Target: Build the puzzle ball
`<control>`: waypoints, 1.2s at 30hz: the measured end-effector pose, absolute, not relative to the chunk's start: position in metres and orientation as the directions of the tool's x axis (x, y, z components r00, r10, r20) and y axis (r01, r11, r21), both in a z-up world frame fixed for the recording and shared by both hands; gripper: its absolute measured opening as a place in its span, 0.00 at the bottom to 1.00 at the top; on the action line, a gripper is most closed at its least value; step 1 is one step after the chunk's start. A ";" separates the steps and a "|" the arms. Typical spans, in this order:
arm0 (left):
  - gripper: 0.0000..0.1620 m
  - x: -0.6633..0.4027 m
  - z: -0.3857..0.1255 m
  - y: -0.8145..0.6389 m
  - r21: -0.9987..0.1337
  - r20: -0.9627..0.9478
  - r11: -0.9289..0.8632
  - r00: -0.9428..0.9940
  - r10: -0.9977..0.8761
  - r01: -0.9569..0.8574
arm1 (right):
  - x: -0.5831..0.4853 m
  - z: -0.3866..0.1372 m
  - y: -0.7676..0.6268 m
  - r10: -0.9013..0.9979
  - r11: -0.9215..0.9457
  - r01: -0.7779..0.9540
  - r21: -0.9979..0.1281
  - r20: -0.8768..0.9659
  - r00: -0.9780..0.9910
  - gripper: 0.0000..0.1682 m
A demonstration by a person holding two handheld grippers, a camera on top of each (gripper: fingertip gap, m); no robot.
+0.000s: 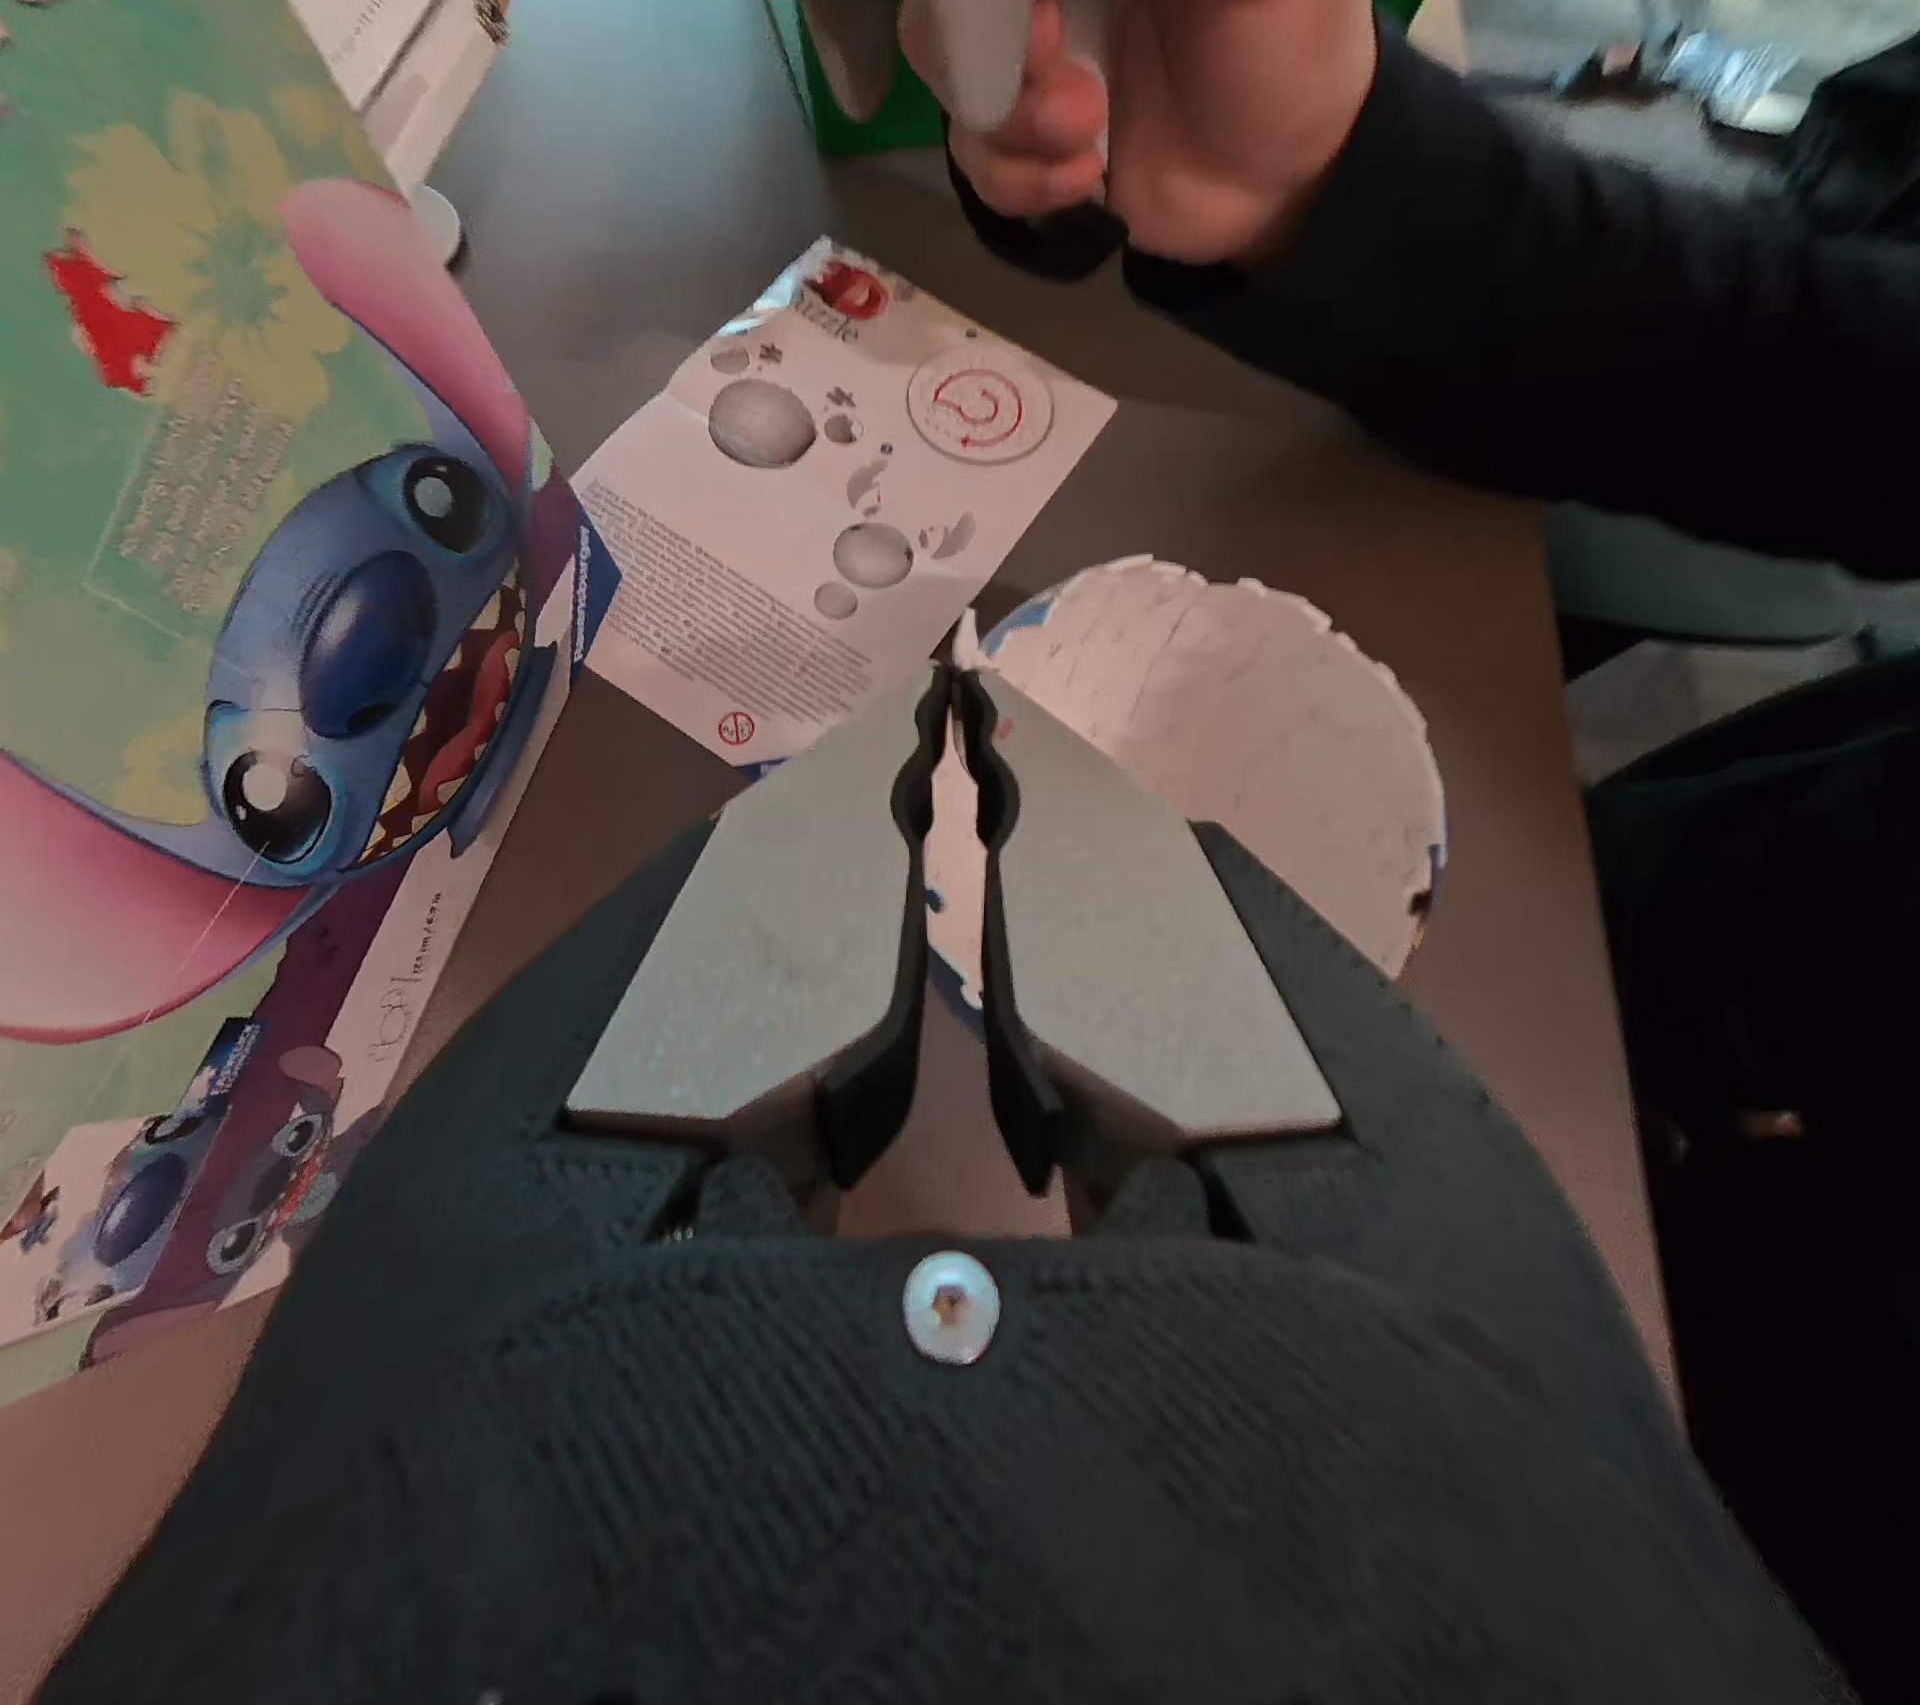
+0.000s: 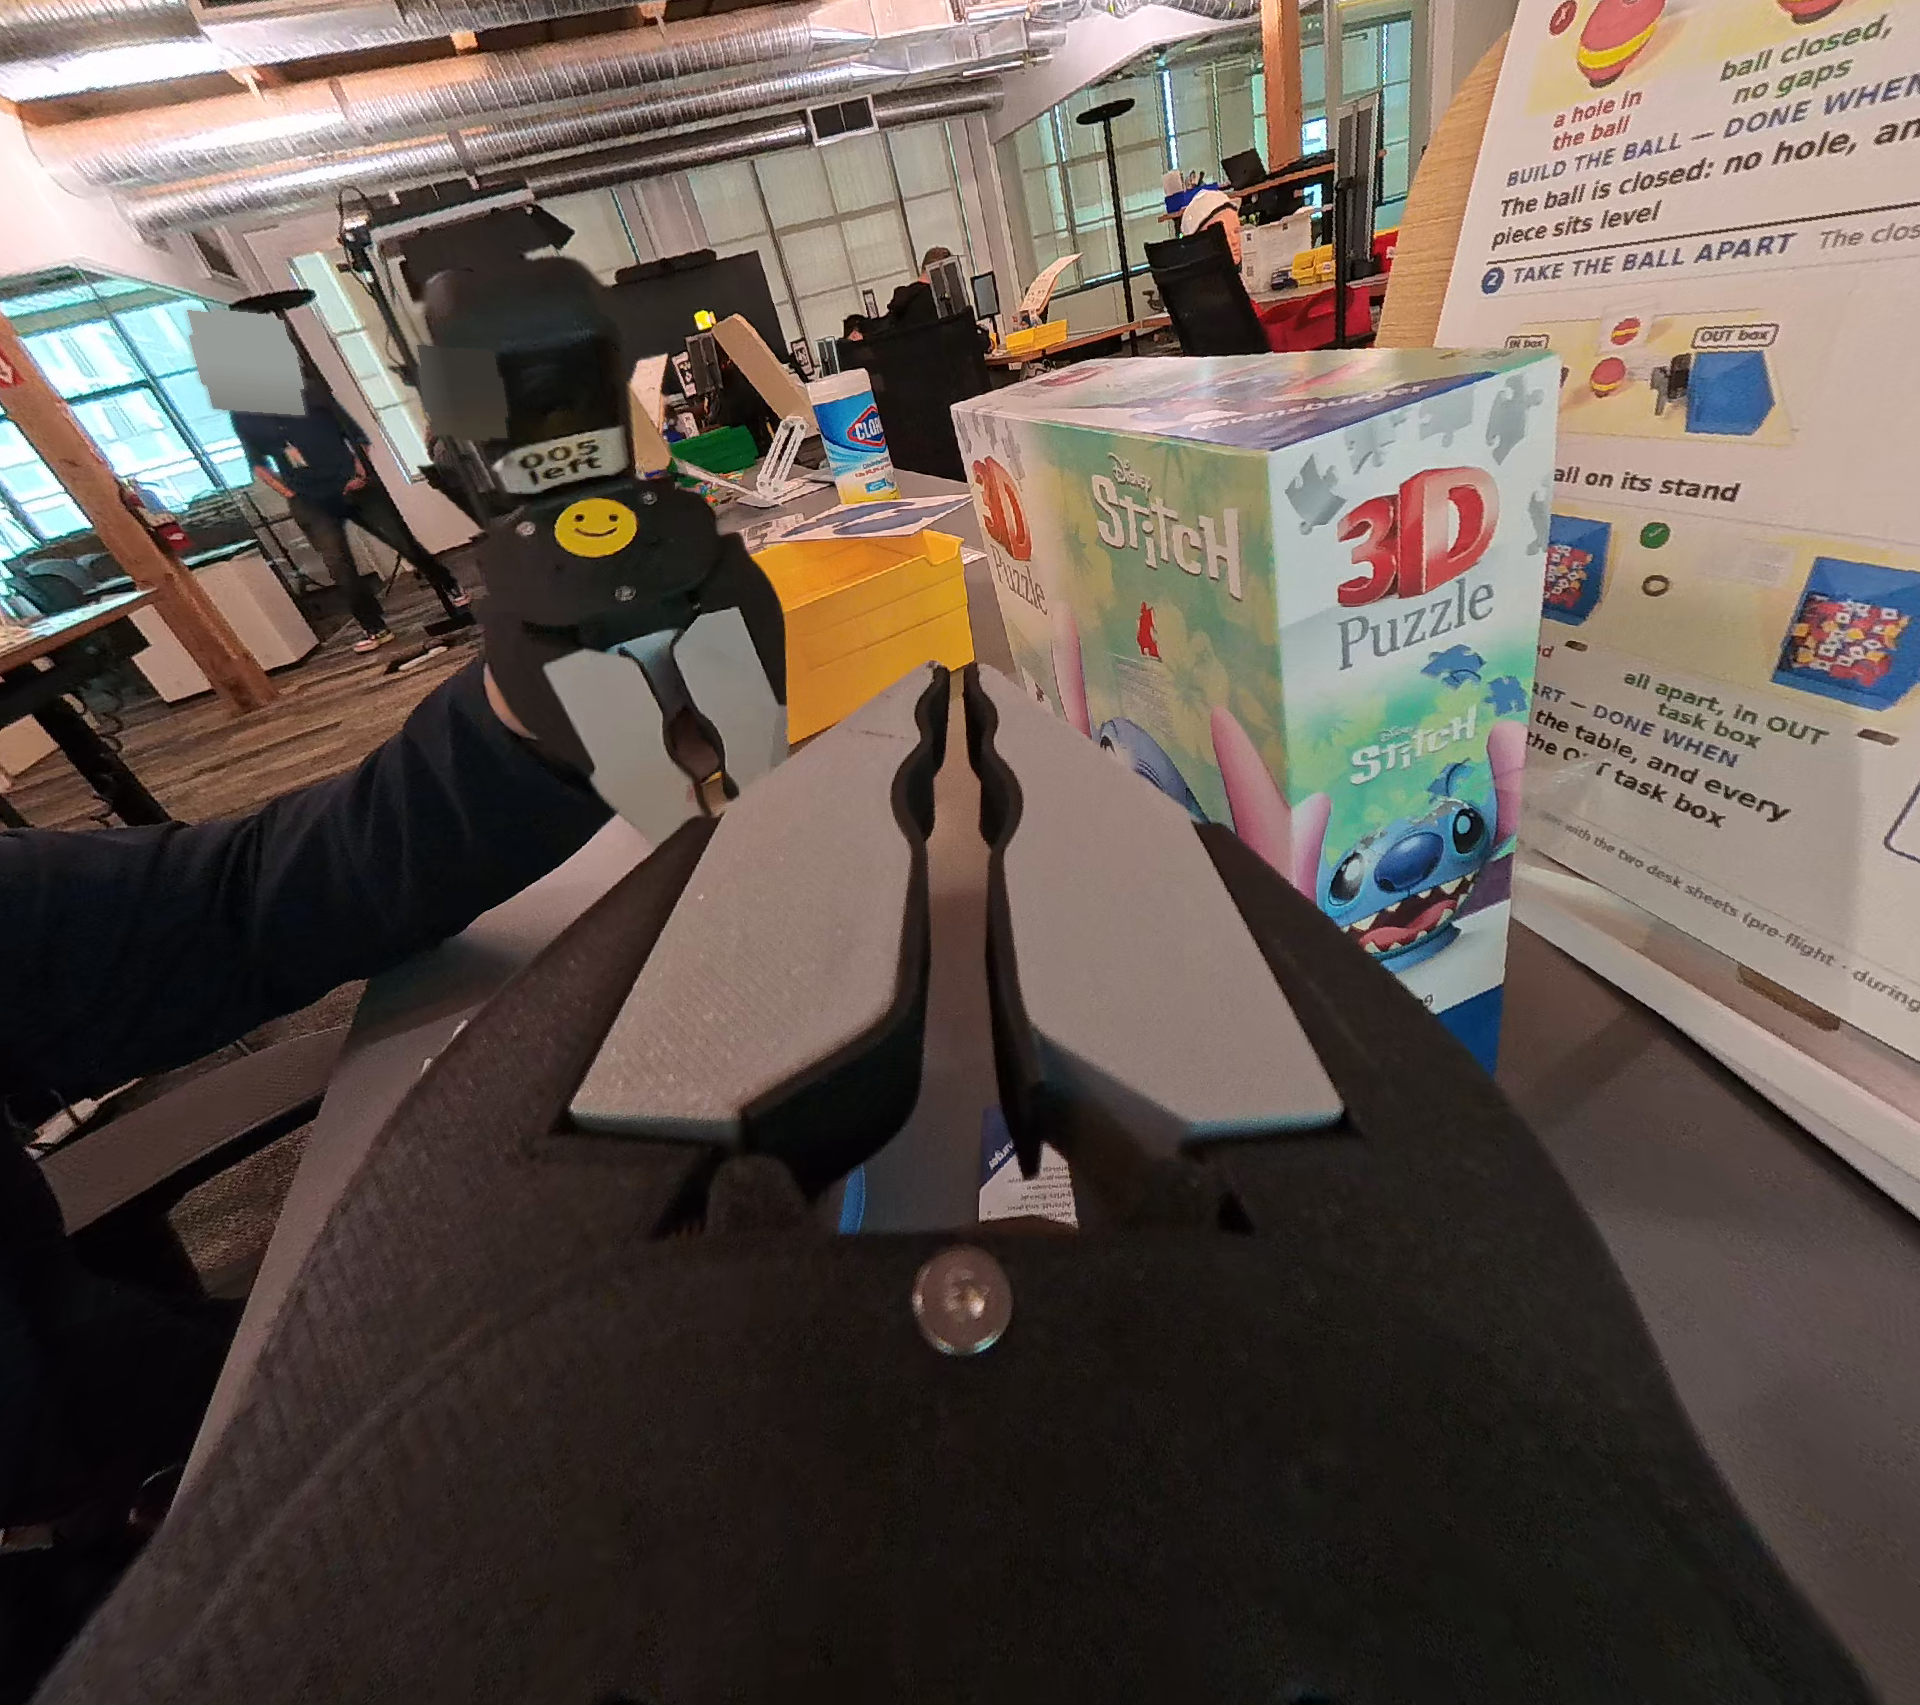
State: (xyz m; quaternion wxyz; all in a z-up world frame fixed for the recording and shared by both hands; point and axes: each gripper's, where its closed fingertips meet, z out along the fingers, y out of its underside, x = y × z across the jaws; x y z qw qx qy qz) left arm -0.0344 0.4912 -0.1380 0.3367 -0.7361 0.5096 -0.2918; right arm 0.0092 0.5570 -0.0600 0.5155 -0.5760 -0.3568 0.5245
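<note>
White inside of half-built puzzle ball (image 1: 1226, 720) shows, open bowl on table (image 1: 644, 128), near right of instruction leaflet (image 1: 831, 502) | upper half left | left gripper (image 1: 954, 679) closed at its rim, grip uncertain | right gripper (image 2: 951, 681) closed, empty, raised near puzzle box (image 2: 1247, 616)

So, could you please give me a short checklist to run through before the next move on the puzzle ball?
1. Left gripper gripping the half-built ball: cannot tell; fingers nearly closed at its jagged rim, contact unclear.
2. Ball closed, no gaps: not ok; only an open white shell, top missing.
3. Right gripper carrying a piece: not ok; nearly closed, nothing visible between the fingers.
4. Loose pieces within reach: cannot tell; none visible.
5. Instruction sheet readable: ok; lies flat beside the shell.
6. Puzzle box clear of the shell: ok; stands upright, apart.
</note>
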 end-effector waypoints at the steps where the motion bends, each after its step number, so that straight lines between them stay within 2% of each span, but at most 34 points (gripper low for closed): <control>1: 0.00 -0.035 -0.132 0.494 -0.812 0.106 -0.267 0.320 -0.942 -0.519 | 0.009 -0.060 0.556 0.953 -0.213 -0.129 -0.968 -0.235 0.192 0.00; 7: 0.00 -0.046 -0.074 0.503 -0.935 0.181 -0.264 0.322 -0.929 -0.236 | -0.007 -0.059 0.529 0.980 -0.184 -0.059 -0.981 -0.188 0.066 0.00; 13: 0.00 -0.055 -0.045 0.507 -0.947 0.293 -0.319 0.296 -0.909 -0.042 | -0.039 -0.074 0.486 0.995 -0.085 0.098 -0.992 -0.090 -0.051 0.04; 17: 0.00 -0.053 -0.047 0.508 -0.943 0.310 -0.332 0.289 -0.906 -0.031 | -0.052 -0.081 0.479 0.999 -0.026 0.139 -0.990 -0.029 -0.021 0.05; 22: 0.00 -0.047 -0.052 0.506 -0.939 0.317 -0.341 0.273 -0.908 -0.045 | -0.048 -0.074 0.482 0.999 -0.047 0.097 -0.994 -0.048 -0.006 0.00; 36: 0.00 -0.044 -0.040 0.496 -0.962 0.255 -0.271 0.245 -0.935 -0.032 | -0.035 -0.064 0.488 0.995 -0.097 0.024 -0.995 -0.098 -0.034 0.02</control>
